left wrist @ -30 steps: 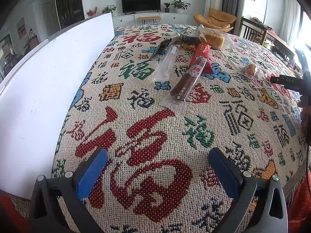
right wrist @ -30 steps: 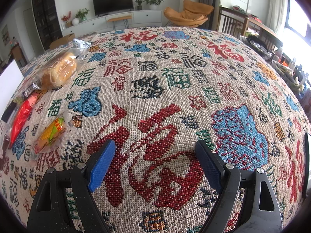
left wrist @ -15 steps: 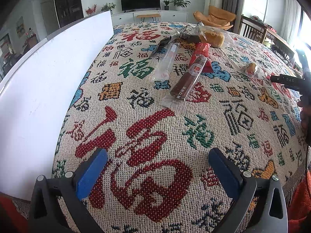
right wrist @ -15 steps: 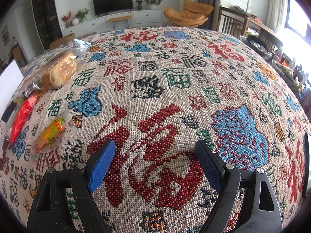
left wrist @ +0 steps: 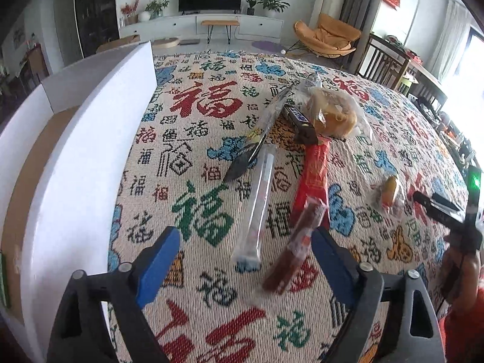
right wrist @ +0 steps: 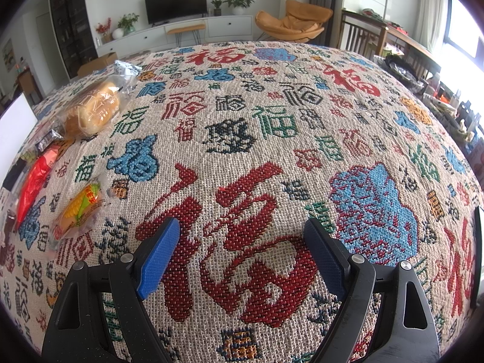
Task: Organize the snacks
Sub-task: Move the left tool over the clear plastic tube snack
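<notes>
Several snacks lie on the patterned cloth (left wrist: 205,103). In the left wrist view my left gripper (left wrist: 245,236) hovers over the near ends of a brown snack stick (left wrist: 290,251) and a clear long packet (left wrist: 258,205). Its jaws are closing, and the pads touch neither one. Beyond them lie a red packet (left wrist: 314,175), a dark long wrapper (left wrist: 257,139), a chocolate bar (left wrist: 299,121) and bagged bread (left wrist: 332,112). A small yellow sweet (left wrist: 390,190) sits to the right. My right gripper (right wrist: 242,227) stands open over bare cloth, and the bread (right wrist: 90,112) and a yellow-green sweet (right wrist: 78,208) lie to its left.
A white-walled box (left wrist: 87,157) with a brown cardboard floor stands along the left of the cloth. The other gripper's black body (left wrist: 438,208) and a hand show at the right edge. Chairs and a TV cabinet stand beyond the table.
My left gripper has moved forward over the cloth to the snack sticks and risen a little, and its jaws stand narrower. The right gripper's view is unchanged.
</notes>
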A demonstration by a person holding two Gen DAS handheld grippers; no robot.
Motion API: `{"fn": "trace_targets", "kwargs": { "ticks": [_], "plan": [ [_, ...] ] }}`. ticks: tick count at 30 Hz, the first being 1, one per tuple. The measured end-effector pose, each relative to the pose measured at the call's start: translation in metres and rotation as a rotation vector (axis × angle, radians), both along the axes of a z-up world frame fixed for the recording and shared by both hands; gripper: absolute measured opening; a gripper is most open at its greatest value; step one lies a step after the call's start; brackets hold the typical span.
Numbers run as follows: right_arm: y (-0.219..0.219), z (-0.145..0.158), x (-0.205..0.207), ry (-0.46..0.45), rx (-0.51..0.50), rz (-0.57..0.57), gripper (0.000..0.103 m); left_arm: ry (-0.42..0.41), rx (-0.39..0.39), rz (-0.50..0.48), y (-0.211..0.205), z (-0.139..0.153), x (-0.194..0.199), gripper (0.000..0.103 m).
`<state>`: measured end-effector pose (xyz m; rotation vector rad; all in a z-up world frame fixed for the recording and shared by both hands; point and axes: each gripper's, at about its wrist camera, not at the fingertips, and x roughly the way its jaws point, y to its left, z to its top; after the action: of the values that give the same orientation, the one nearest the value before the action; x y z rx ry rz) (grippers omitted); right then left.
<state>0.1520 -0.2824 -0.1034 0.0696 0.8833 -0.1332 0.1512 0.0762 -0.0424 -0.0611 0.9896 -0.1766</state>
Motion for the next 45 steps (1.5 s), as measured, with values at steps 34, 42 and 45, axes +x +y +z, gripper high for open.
{"fn": "trace_targets", "kwargs": {
  "ticks": [34, 42, 45],
  "plan": [
    [0.0, 0.0, 0.0, 0.0, 0.0, 0.0, 0.087, -0.036, 0.143, 0.095, 0.018, -0.052, -0.043, 0.08],
    [0.0, 0.0, 0.0, 0.0, 0.0, 0.0, 0.087, -0.077, 0.127, 0.125, 0.023, -0.056, -0.046, 0.087],
    [0.0, 0.0, 0.0, 0.0, 0.0, -0.001, 0.087, -0.077, 0.127, 0.124, 0.023, -0.056, -0.047, 0.087]
  ]
}}
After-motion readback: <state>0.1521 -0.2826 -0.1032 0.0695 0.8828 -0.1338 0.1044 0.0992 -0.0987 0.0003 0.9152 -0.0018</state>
